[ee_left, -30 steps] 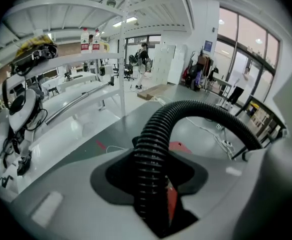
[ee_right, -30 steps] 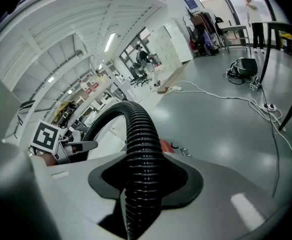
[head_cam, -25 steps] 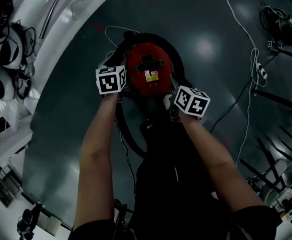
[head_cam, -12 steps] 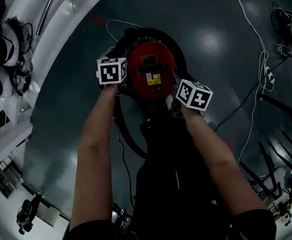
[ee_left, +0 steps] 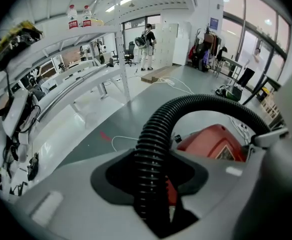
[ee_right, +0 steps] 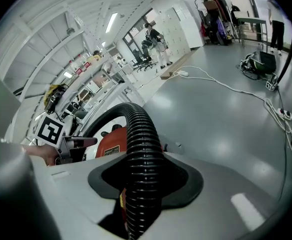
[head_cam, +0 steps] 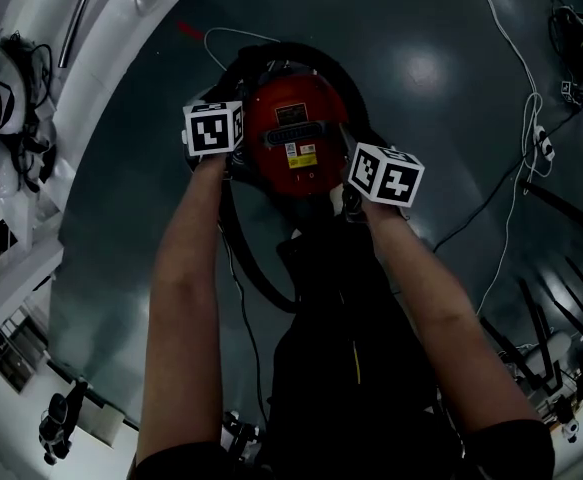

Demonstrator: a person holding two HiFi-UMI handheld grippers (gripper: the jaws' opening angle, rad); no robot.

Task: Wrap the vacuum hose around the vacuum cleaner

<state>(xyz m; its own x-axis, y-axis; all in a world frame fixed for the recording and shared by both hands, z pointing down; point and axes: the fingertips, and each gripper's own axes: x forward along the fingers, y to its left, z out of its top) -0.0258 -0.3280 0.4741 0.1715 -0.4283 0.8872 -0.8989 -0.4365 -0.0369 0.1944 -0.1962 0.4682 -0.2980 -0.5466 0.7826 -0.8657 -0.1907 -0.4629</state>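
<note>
Grey workshop floor (head_cam: 451,28); red vacuum cleaner (head_cam: 296,128) on it. Your left gripper (ee_left: 153,194) and right gripper (ee_right: 140,199) each clamped on black hose (ee_left: 151,134), either side of body, so loop seats around it.

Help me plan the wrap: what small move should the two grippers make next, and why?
Probably lower both together: the left gripper and right gripper each clamp the hose, which arches around the far side of the red vacuum cleaner and should settle around it.

Red vacuum cleaner (head_cam: 296,123), black ribbed hose (ee_left: 152,151), dark grey floor (head_cam: 451,158)
</note>
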